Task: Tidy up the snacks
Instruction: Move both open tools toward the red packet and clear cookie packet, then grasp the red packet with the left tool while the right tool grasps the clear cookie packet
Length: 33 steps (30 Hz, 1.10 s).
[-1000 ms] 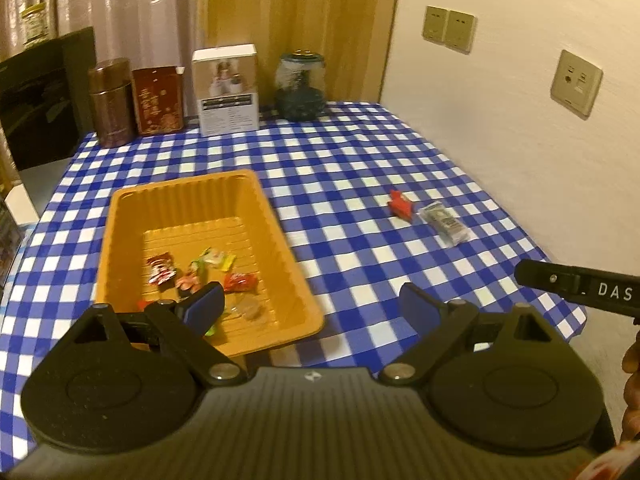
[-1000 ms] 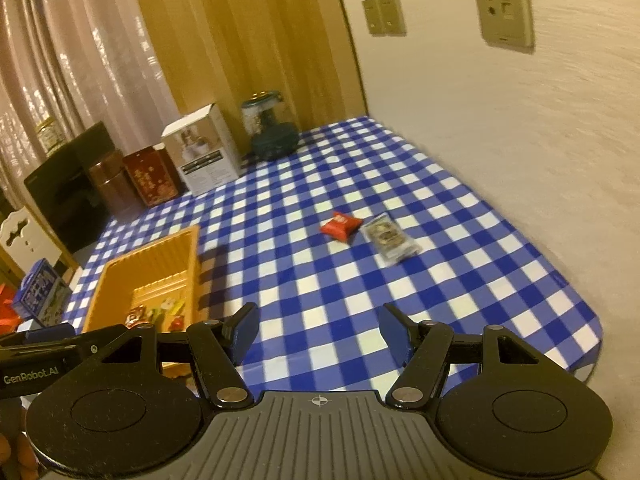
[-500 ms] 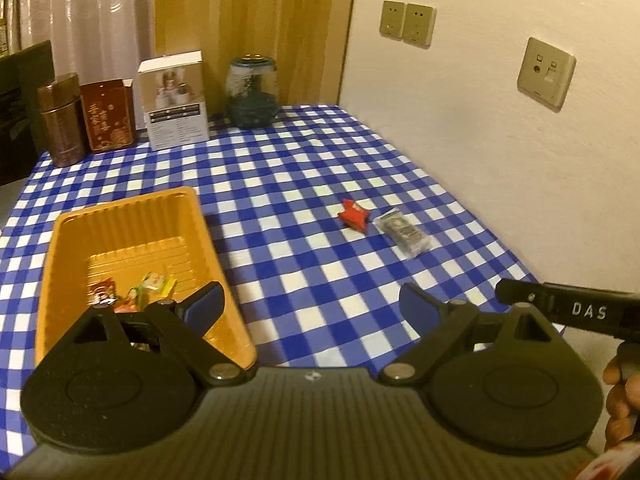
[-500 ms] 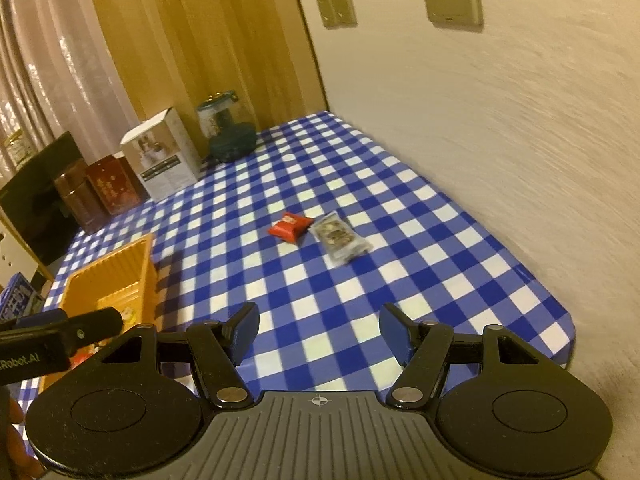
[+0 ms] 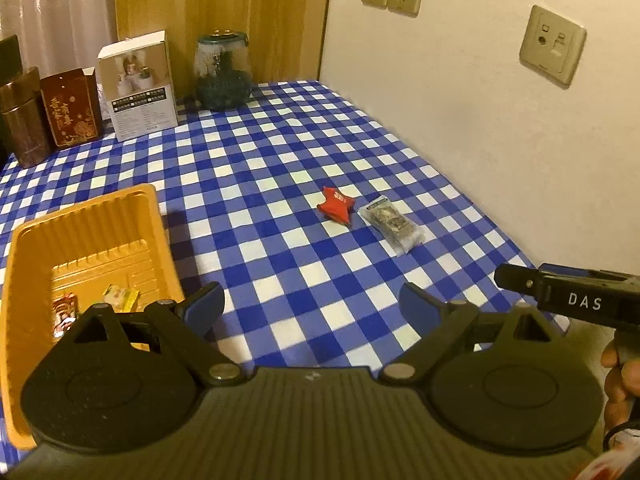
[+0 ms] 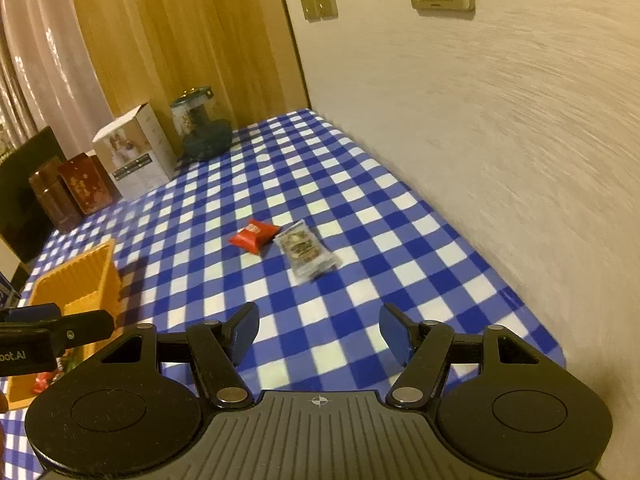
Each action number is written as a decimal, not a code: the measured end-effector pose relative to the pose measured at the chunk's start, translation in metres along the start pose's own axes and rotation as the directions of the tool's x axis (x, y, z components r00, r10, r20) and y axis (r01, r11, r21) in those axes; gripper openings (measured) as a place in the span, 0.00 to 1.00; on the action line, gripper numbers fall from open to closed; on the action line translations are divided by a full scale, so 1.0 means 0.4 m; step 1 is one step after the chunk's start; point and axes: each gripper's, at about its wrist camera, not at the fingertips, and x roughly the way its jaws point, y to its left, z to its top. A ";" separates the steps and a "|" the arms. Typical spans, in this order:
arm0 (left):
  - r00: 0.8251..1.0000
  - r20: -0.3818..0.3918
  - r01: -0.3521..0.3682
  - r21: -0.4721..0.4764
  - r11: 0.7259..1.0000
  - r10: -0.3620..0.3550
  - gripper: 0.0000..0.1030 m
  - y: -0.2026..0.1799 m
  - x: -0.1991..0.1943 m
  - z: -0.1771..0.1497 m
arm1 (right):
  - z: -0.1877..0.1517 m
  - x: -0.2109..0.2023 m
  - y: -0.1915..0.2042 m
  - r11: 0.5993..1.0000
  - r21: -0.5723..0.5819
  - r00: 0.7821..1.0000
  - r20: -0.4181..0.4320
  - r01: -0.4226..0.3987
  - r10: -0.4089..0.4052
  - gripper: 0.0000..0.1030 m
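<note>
Both claws hang over the checked counter (image 5: 256, 168), empty: left claw (image 5: 312, 304) spread wide, right claw (image 6: 318, 330) parted too, nothing between the pads. Ahead, a red snack packet (image 6: 253, 235) and a clear snack bag (image 6: 305, 250) lie just beside each other near the wall. The orange tray (image 5: 86, 216), off left, holds a few wrapped sweets (image 5: 120, 296)

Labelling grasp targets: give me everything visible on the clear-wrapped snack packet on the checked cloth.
The clear-wrapped snack packet is a small oblong pouch of glossy see-through film with brownish, speckled contents and crimped ends. It lies flat on the blue-and-white checked tablecloth, angled diagonally, near the wall side. A small red pillow-shaped packet sits close beside it; whether they touch is unclear. Neither gripper is on it.
</note>
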 end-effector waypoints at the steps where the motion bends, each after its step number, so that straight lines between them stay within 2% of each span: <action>1: 1.000 -0.004 -0.002 0.003 1.000 0.002 0.90 0.000 0.011 0.006 | 0.005 0.009 -0.002 1.000 -0.008 1.000 0.001 0.000 0.000 0.65; 12: 1.000 -0.021 -0.006 0.031 0.999 0.006 0.90 0.022 0.145 0.073 | 0.057 0.158 0.007 0.989 -0.144 0.999 -0.015 -0.043 0.041 0.65; 23: 0.999 -0.052 0.009 0.059 0.998 -0.006 0.90 0.048 0.265 0.116 | 0.075 0.332 0.018 0.953 -0.284 0.994 -0.053 -0.108 0.096 0.64; 33: 0.997 -0.077 0.013 0.072 0.997 -0.008 0.90 0.066 0.336 0.126 | 0.081 0.453 0.031 0.934 -0.341 0.993 -0.075 -0.107 0.087 0.64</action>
